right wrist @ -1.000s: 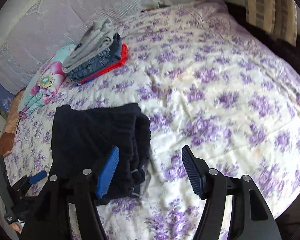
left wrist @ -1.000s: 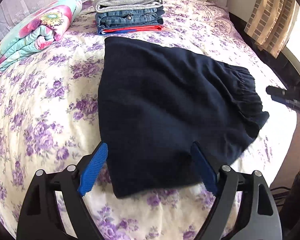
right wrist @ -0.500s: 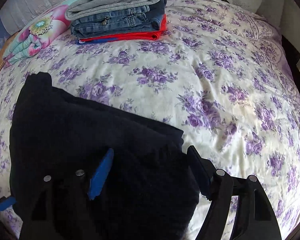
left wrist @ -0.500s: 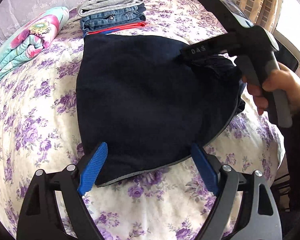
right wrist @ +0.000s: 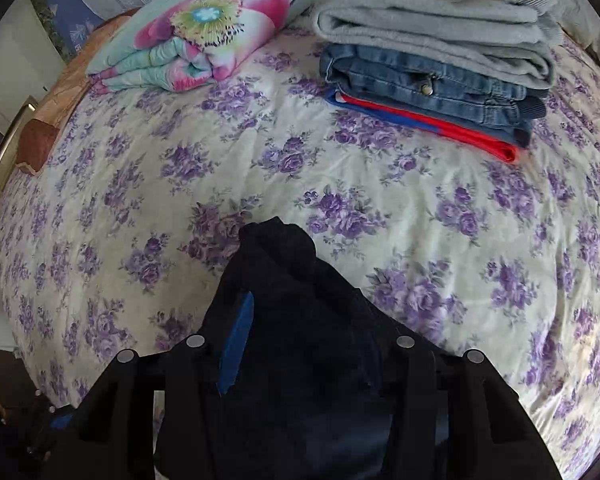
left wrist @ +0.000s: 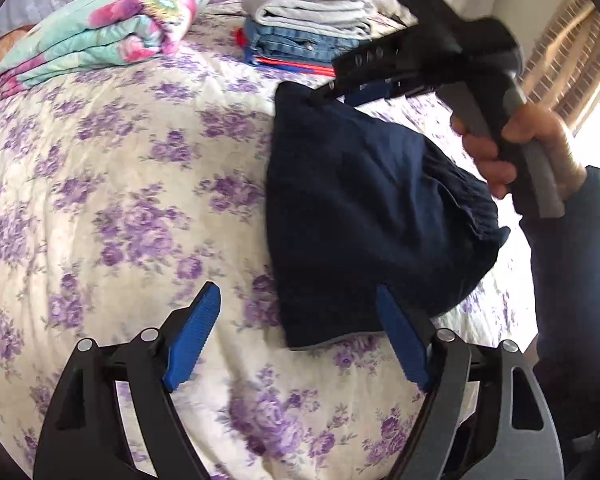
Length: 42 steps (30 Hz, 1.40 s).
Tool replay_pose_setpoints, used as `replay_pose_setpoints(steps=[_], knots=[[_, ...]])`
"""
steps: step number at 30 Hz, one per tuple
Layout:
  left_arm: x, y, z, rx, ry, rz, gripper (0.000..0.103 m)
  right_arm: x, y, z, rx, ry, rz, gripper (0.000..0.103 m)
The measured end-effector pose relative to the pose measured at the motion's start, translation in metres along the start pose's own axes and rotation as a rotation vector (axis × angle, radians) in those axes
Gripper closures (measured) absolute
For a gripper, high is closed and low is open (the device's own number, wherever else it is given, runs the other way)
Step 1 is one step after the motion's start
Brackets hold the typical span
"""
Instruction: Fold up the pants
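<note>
The folded dark navy pants (left wrist: 364,208) hang lifted above the floral bedspread in the left wrist view. My right gripper (left wrist: 340,92) is shut on their upper far corner and holds them up. In the right wrist view the pants (right wrist: 300,320) bunch between the jaws and hide the right finger; only the left blue pad (right wrist: 236,344) shows. My left gripper (left wrist: 300,336) is open and empty, low in front of the pants' bottom edge, its right pad next to the cloth.
A stack of folded clothes (right wrist: 432,52), grey on top of denim and red, lies at the back of the bed. A folded flowered blanket (right wrist: 204,28) lies to its left. The bed (left wrist: 100,184) has a purple floral cover. Curtains (left wrist: 568,68) hang at the right.
My right gripper closed on the pants and lifted them off the bed toward the clothes stack. My left gripper drew back to the left and stays open.
</note>
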State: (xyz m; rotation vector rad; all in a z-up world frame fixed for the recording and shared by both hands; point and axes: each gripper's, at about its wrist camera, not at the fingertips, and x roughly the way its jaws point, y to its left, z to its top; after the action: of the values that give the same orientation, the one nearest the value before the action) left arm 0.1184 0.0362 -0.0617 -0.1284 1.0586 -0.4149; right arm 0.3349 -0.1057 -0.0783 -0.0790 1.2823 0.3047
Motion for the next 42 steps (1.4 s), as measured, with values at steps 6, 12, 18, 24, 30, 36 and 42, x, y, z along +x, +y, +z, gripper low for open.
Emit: replay_pose_setpoints(steps=[6,12,18,24,30,36,42], knots=[[-0.007,0.022,0.009,-0.063,0.015,-0.011,0.028,0.04,0.004,0.01,0.056,0.006,-0.031,0.099],[0.033,0.013,0.015,-0.055,0.146,-0.027,0.028,-0.06,-0.008,-0.035,0.096,-0.147,0.056,0.077],[0.09,0.015,0.031,-0.119,0.261,-0.141,0.025,-0.147,-0.056,-0.17,0.195,-0.306,0.038,0.017],[0.09,-0.011,0.038,-0.095,0.216,-0.166,0.038,-0.157,-0.1,-0.303,0.408,-0.345,0.037,0.017],[0.073,-0.015,0.031,-0.061,0.144,-0.072,0.066,-0.113,-0.13,-0.328,0.633,-0.297,0.207,0.017],[0.066,-0.027,0.026,0.012,0.12,-0.019,0.074,-0.068,-0.127,-0.288,0.667,-0.232,0.351,0.017],[0.081,-0.016,0.033,-0.019,0.164,-0.097,0.072,-0.037,-0.129,-0.271,0.712,-0.194,0.441,0.01]])
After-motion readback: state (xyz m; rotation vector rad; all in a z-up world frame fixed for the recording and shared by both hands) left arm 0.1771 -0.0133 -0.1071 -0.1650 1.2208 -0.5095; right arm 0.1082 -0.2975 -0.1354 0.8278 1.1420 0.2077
